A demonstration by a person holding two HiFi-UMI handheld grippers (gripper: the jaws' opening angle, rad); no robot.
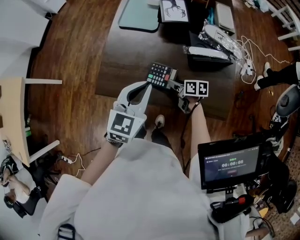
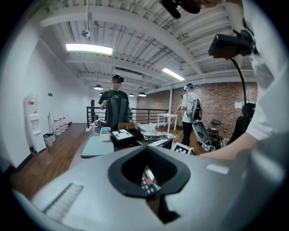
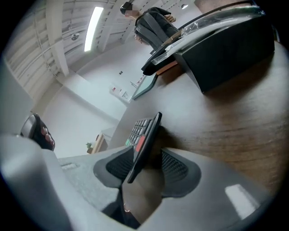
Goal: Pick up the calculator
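Black slab calculator with green and red keys [image 1: 161, 75] sits clamped edge-on in the right gripper [image 1: 172, 85]; left gripper [image 1: 149, 85] closed on nothing, tips beside the calculator.

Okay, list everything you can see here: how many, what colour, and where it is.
black calculator with coloured keys: one, black, above the table's near edge, clamped edge-on
dark brown wooden table: one, brown, centre
pale teal flat mat: one, teal, far left of the table
black box with a white picture on top: one, black, far middle of the table
black tray under a silver foil-like bundle: one, black, right part of the table
white cables: a tangle, white, past the table's right end
black monitor with a lit screen: one, black, lower right
bystanders: two, beyond the table
left gripper: one, white, left of the calculator, jaws together, empty
right gripper: one, grey, holding the calculator
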